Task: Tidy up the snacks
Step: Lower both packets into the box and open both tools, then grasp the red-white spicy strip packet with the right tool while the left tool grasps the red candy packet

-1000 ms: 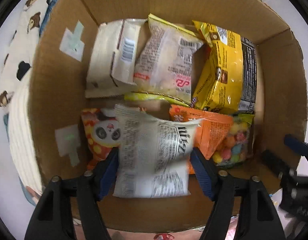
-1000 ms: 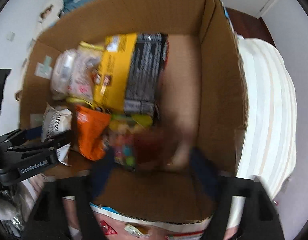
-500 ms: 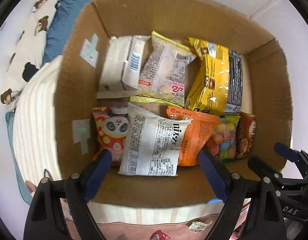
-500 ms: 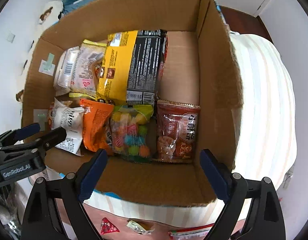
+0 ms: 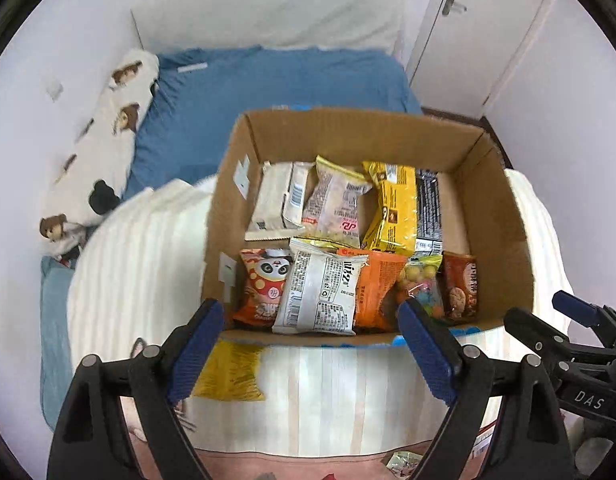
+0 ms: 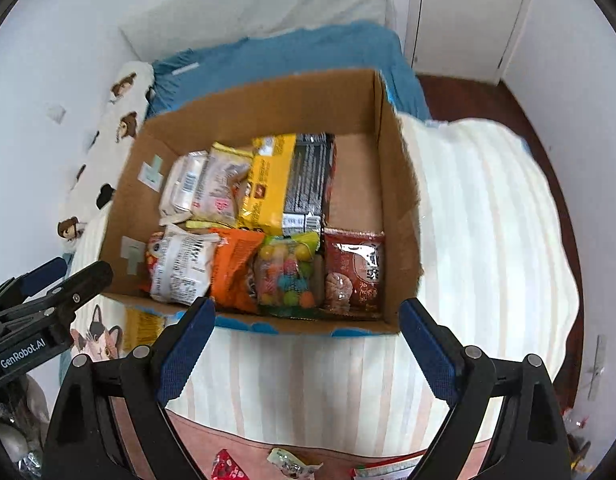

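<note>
Bed [image 5: 300, 80] revealed — hand-held grippers (empty) withdrawn

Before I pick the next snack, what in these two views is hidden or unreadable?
- Yellow packet outside the cardboard box: left view, partly behind the left gripper finger; label unreadable.
- Panda bag: right half under the white packet.
- Loose wrappers: right view, cut off at the bottom edge.
- Box floor under the snacks: covered in both views.
</note>
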Motion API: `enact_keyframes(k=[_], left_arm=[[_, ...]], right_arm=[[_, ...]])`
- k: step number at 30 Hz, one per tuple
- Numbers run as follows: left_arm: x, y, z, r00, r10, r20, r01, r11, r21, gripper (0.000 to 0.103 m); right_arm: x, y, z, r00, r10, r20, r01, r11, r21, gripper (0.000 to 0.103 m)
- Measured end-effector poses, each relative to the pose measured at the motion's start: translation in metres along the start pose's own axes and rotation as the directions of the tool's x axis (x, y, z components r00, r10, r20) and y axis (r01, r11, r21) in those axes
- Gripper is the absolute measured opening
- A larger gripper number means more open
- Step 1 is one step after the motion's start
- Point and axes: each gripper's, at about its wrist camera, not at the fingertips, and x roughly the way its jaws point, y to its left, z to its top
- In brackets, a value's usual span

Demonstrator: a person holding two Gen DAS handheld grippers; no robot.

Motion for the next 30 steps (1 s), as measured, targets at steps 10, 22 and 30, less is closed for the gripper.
enact_keyframes(k=[10, 22, 30], left_arm=[[-0.058, -0.001, -0.032, 0.991, 0.0, 0.136, 0.0, 1.0, -0.002, 0.09], [-0.094, 0.003, -0.09, 0.98, 0.01, 0.197, -0.007, 1.0, -0.016, 0.09], [-0.049, -0.007, -0.172, 0.999, -0.002, 0.032, 0.0, 0.999, 0.038, 0.09]], right_arm=[[-0.071, 0.021, -0.036, 0.988, 0.037, 0.148, -0.028, 0.998, -0.059, 0.095], [-0.11, 0.022, -0.092, 0.97, 0.089, 0.228, -0.08, 0.996, -0.049, 0.095], [-0.072, -0.035, -0.168, 0.986, 0.132, 0.101, -0.144, 0.982, 0.119, 0.09]])
